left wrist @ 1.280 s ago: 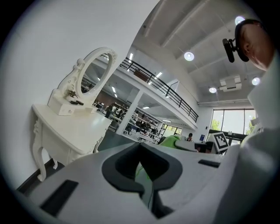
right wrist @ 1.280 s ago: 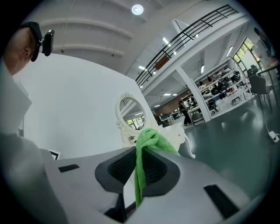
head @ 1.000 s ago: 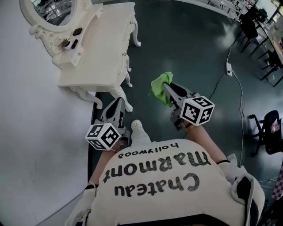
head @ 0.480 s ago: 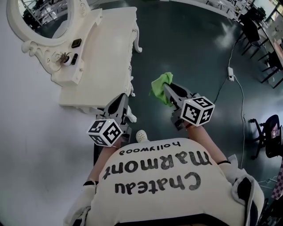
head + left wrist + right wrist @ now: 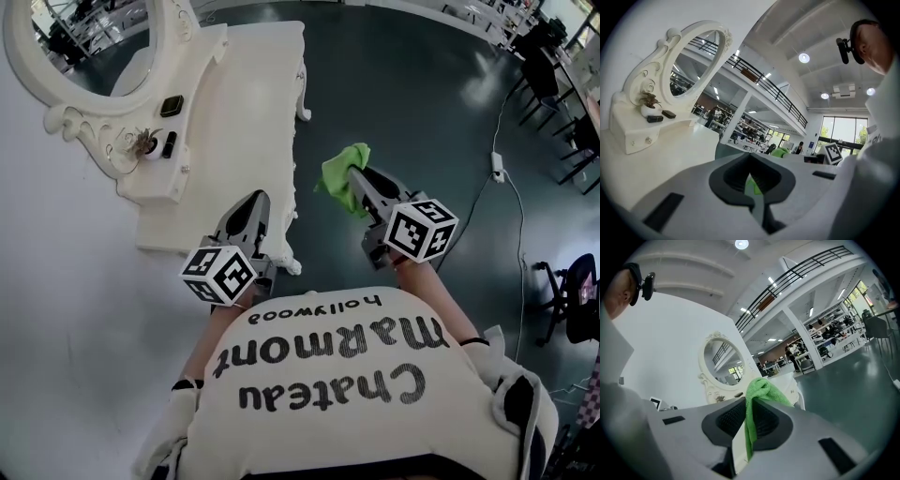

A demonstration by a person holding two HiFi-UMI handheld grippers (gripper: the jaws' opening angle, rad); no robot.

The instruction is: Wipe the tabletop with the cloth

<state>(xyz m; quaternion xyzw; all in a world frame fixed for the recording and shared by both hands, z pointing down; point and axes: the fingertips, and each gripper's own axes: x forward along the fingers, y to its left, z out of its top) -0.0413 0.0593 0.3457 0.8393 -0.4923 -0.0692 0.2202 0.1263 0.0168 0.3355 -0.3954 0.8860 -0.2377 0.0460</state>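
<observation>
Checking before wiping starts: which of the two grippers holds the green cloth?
The right gripper: its jaws are shut on the green cloth. The left gripper is shut and empty.

A white-framed oval mirror (image 5: 84,47) stood at eleven o'clock, a small dark box (image 5: 170,106) and a dried sprig (image 5: 143,142) on its ledge (image 5: 192,112). At two o'clock a power strip (image 5: 500,166) lay on the dark floor (image 5: 403,94).

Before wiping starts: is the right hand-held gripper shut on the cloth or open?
Shut on it: the right hand-held gripper pinches the green cloth between jaws pressed together.
</observation>
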